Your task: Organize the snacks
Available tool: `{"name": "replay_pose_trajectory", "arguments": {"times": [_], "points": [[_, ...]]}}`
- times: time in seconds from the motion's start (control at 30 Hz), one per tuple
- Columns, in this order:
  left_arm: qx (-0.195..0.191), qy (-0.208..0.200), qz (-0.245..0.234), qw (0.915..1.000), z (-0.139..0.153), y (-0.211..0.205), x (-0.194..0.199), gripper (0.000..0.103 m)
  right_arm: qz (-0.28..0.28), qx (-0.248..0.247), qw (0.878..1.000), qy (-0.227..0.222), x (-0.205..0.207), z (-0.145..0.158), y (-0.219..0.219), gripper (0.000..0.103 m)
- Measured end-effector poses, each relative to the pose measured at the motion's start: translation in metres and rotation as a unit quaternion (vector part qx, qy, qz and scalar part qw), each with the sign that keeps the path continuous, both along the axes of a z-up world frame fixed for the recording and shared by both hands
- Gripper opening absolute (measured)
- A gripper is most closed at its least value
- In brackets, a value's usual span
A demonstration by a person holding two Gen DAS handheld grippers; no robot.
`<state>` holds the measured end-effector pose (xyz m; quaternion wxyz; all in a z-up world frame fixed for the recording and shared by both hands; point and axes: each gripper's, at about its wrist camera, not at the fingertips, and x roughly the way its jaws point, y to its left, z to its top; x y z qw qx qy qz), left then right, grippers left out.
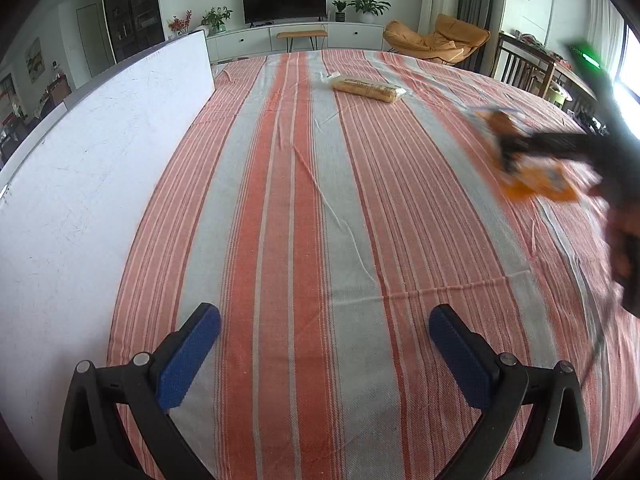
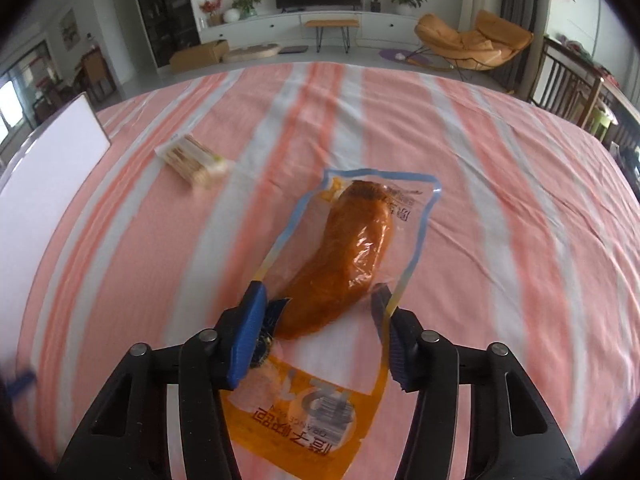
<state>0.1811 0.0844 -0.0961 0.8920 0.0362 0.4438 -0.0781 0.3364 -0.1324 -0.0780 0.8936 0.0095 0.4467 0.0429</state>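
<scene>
— Snacks on the striped tabletop (image 1: 304,184), where do they lie?
— A wrapped cracker pack (image 1: 369,89) lies far across the cloth, near a white board (image 1: 100,152). The orange sausage pouch (image 2: 340,264) sits in the right hand-held gripper (image 2: 320,320).
— How does each stand?
— Both tilt steeply downward. The right one's blue pads clamp the pouch's edges. The left hand-held gripper (image 1: 324,352) hangs with its jaws spread wide, nothing between them.
</scene>
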Motion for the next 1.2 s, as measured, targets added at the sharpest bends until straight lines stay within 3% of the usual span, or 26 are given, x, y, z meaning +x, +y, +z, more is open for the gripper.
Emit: {"name": "replay_pose_trajectory", "arguments": {"times": [0.2,0.23,0.27,0.33,1.2], "points": [[0.0,0.0,0.0,1.0,0.0,0.0,0.0,0.103,0.018,-0.008,1.0,-0.013,-0.056,0.003,-0.052,0.054],[0.0,0.0,0.0,1.0,0.0,0.0,0.0,0.103,0.02,-0.008,1.0,-0.017,-0.062,0.003,-0.057,0.061],[0.0,0.0,0.0,1.0,0.0,0.0,0.0,0.103,0.021,-0.011,1.0,-0.02,-0.07,0.001,-0.061,0.079],[0.0,0.0,0.0,1.0,0.0,0.0,0.0,0.103,0.02,-0.014,0.999,-0.022,-0.078,-0.003,-0.064,0.102],[0.0,-0.001,0.001,1.0,0.0,0.0,0.0,0.103,0.006,-0.016,1.0,-0.01,-0.085,-0.013,-0.07,0.103]]}}
